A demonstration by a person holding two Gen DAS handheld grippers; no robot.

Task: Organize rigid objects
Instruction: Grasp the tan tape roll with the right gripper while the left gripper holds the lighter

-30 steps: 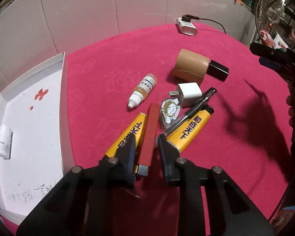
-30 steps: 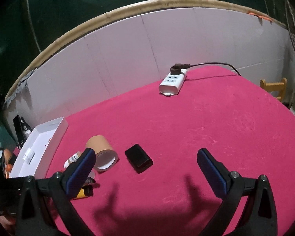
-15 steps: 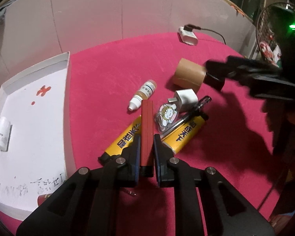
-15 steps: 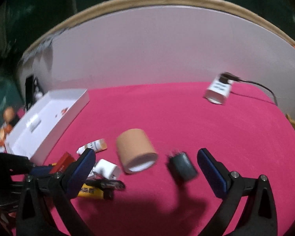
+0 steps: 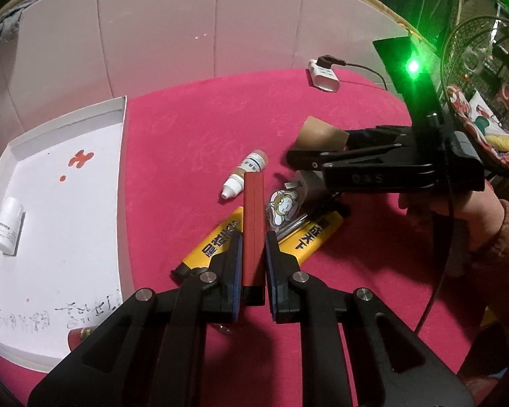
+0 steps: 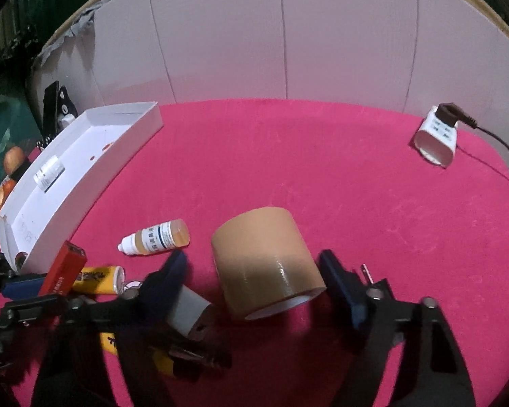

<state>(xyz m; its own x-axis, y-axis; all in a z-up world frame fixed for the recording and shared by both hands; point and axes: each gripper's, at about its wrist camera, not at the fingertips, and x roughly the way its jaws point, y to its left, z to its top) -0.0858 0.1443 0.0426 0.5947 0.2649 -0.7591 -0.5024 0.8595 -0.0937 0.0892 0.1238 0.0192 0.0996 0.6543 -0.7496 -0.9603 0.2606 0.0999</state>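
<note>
My left gripper (image 5: 253,247) is shut on a long red bar (image 5: 253,224) and holds it above two yellow lighters (image 5: 217,242). The red bar also shows in the right wrist view (image 6: 64,269). My right gripper (image 6: 254,268) is open, its fingers either side of a brown tape roll (image 6: 264,264) lying on the pink table. In the left wrist view the right gripper (image 5: 373,166) covers most of the roll (image 5: 322,132). A small dropper bottle (image 5: 246,178) lies near it. A white tray (image 5: 51,203) at the left holds a white bottle (image 5: 6,225).
A white charger plug (image 6: 186,308), a pen and a cartoon keychain (image 5: 283,205) lie among the lighters. A white power strip (image 6: 436,140) with a cable sits at the far right. White panels wall the table's back edge.
My left gripper closed on the red bar and lifted it. My right gripper moved left and down until its open fingers straddle the tape roll.
</note>
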